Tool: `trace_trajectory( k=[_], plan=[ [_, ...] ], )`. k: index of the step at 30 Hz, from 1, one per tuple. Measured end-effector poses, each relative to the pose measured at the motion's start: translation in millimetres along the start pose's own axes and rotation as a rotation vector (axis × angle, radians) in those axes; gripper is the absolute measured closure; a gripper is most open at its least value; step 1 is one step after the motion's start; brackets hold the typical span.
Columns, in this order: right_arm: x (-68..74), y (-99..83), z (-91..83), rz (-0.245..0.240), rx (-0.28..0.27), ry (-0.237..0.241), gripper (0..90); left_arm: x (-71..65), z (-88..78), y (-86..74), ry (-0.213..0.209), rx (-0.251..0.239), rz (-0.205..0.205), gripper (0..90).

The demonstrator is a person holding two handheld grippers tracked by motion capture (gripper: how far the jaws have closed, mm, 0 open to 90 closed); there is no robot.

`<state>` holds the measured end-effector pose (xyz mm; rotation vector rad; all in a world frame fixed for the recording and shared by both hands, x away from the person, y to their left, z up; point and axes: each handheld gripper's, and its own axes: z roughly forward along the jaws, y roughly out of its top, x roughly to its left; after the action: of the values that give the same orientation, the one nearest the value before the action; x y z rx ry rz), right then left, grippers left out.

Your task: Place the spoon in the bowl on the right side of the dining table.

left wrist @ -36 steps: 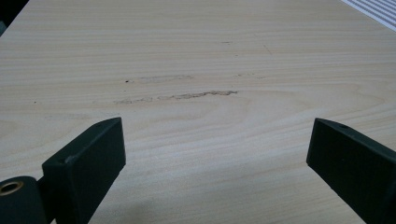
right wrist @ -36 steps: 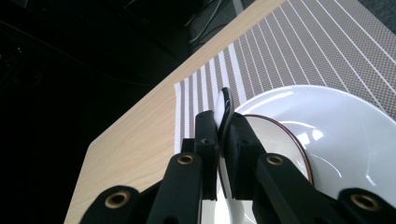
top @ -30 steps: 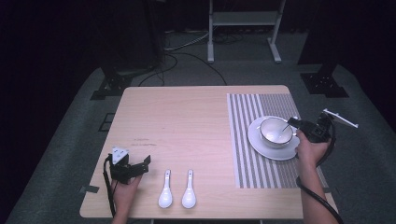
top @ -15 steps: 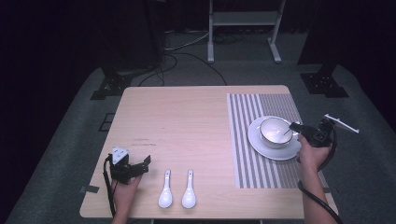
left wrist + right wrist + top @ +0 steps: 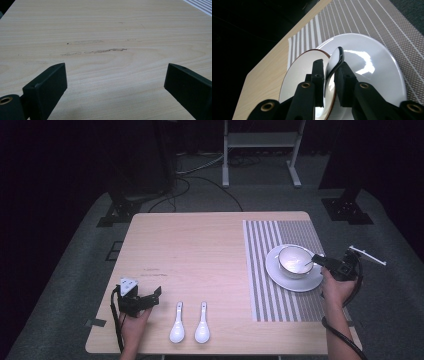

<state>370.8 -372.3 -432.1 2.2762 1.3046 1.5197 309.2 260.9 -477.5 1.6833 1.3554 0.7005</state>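
Note:
A white bowl (image 5: 294,261) with a brown rim stands on a white plate (image 5: 280,276) on the striped placemat (image 5: 272,232). A white spoon (image 5: 306,265) leans in the bowl, handle toward the right. My right gripper (image 5: 316,258) is at that handle. In the right gripper view the spoon (image 5: 335,61) stands between the jaws of my right gripper (image 5: 329,67), over the bowl (image 5: 297,72). The jaws have just been opening, and a gap shows beside the handle. My left gripper (image 5: 156,295) rests open at the table's front left; its view looks between the jaws (image 5: 115,75) at bare wood (image 5: 100,32).
Two white spoons (image 5: 177,322) (image 5: 202,322) lie side by side near the front edge, just right of the left gripper. The plate (image 5: 372,75) sits close to the table's right edge. A metal stand (image 5: 260,150) and cables are on the floor beyond the table.
The right hand has drifted slightly toward the near edge, and its jaws have eased apart around the spoon handle. The left gripper has stayed put.

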Motion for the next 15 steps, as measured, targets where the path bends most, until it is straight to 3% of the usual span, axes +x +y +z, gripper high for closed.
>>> trace_trajectory(
  k=[15],
  plan=[
    [-10.8, -6.0, -2.7, 0.019, 0.004, 0.040, 71.6, -0.3, -0.1, 0.0, 0.002, 0.000, 0.003, 3.3]
  ],
)
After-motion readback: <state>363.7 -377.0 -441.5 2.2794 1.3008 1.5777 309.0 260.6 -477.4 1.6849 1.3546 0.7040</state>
